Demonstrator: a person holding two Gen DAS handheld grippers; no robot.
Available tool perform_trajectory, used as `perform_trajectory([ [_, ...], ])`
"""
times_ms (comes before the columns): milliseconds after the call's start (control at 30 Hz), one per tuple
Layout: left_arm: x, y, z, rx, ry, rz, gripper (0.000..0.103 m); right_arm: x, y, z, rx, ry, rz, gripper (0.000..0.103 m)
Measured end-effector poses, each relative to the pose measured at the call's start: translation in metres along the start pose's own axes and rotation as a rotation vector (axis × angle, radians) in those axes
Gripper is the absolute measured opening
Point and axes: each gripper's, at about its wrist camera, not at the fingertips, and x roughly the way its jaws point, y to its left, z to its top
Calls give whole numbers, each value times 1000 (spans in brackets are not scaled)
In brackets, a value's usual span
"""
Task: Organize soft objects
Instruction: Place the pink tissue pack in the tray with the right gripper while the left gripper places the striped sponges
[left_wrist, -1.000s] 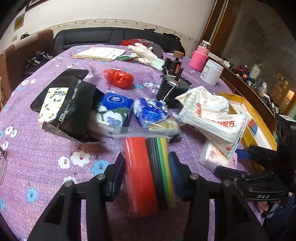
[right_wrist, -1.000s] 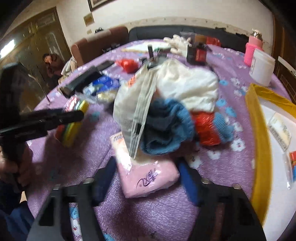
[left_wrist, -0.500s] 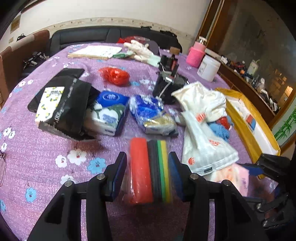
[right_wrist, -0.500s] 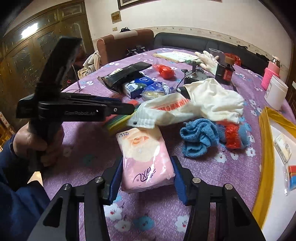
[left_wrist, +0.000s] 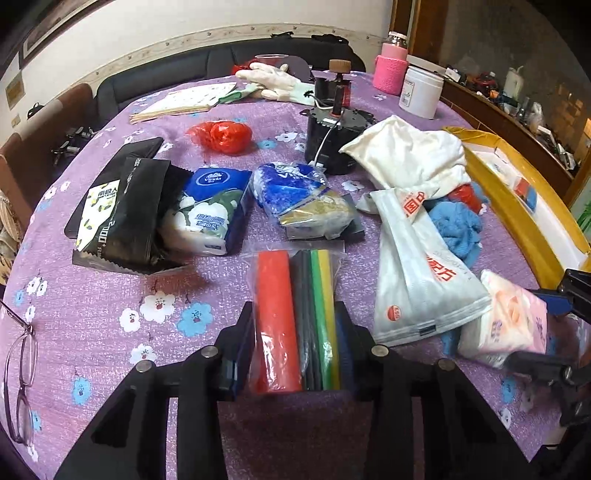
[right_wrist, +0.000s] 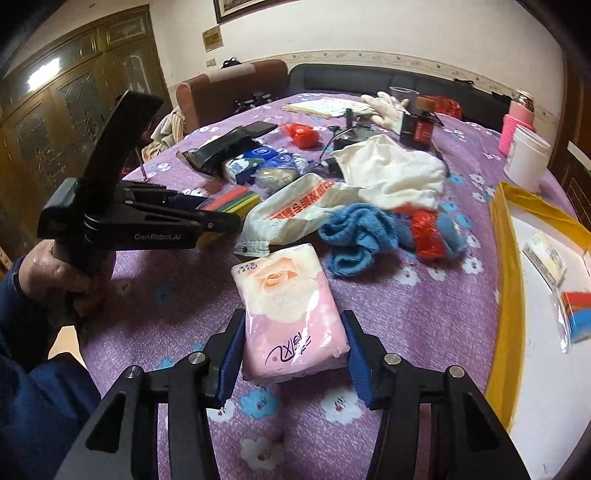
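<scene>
My left gripper (left_wrist: 295, 347) is shut on a clear bag of coloured sponges (left_wrist: 295, 317), red, black, green and yellow, held just above the purple tablecloth (left_wrist: 110, 314). It also shows in the right wrist view (right_wrist: 232, 203). My right gripper (right_wrist: 291, 350) is shut on a pink tissue pack (right_wrist: 288, 310), seen at the right edge of the left wrist view (left_wrist: 509, 317). A white printed bag (left_wrist: 417, 266), blue towel (right_wrist: 354, 232), white cloth (right_wrist: 391, 170) and blue tissue pack (left_wrist: 210, 210) lie ahead.
A yellow-rimmed tray (right_wrist: 509, 266) stands at the right with small packets in it. A black pouch (left_wrist: 125, 214), red bag (left_wrist: 221, 136), black motor (left_wrist: 332, 136), white jar (left_wrist: 421, 92), gloves (left_wrist: 273, 79) and glasses (left_wrist: 22, 369) lie on the table.
Both grippers have pulled back toward me and risen a little, each still holding its item. The pink tissue pack has come out from under the white bag.
</scene>
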Motion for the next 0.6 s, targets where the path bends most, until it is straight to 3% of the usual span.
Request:
perform_trajectory([
  [300,-34,15,6,-61,-93,-89,39,-23,-28,-4,98,-57,-36,55],
  [600,-43,-18,27,-5,-112,-185,39,-53,-62,-2,213,-142,-94,55],
])
